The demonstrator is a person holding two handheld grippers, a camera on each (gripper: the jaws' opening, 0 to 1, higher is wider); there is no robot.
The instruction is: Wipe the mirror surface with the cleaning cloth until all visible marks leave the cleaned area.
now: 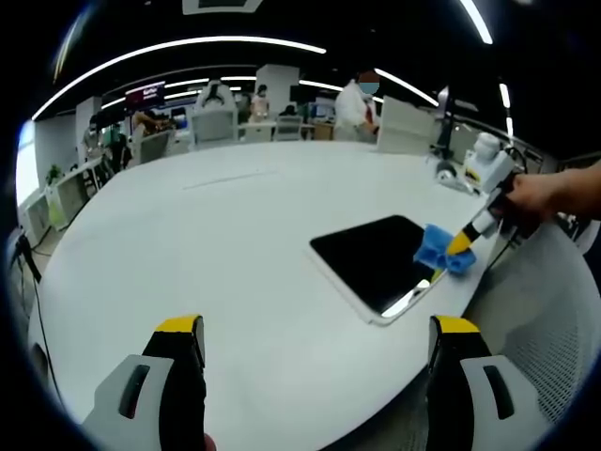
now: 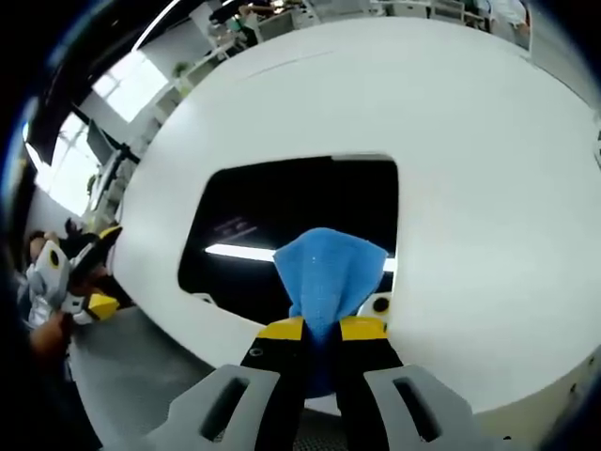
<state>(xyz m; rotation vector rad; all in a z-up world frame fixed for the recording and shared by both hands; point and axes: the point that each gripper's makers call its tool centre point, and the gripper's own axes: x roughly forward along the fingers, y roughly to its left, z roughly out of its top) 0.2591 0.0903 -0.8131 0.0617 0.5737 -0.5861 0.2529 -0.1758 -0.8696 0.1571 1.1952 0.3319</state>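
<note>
Soft blue cloth (image 2: 331,268) lies on the glossy dark mirror (image 2: 282,221) atop a smooth matt white table (image 2: 488,169).

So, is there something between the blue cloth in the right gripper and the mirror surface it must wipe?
Nothing visible is in the way. The right gripper is shut on the blue cloth, which hangs directly over the dark mirror near one edge. The mirror lies flat on the white table with nothing on it.

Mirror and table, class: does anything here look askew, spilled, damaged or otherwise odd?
Nothing stands out. The mirror lies flat on the white table, with no cracks or spills visible. The right gripper holds the blue cloth against the mirror's near edge; the left gripper is open over bare table.
</note>
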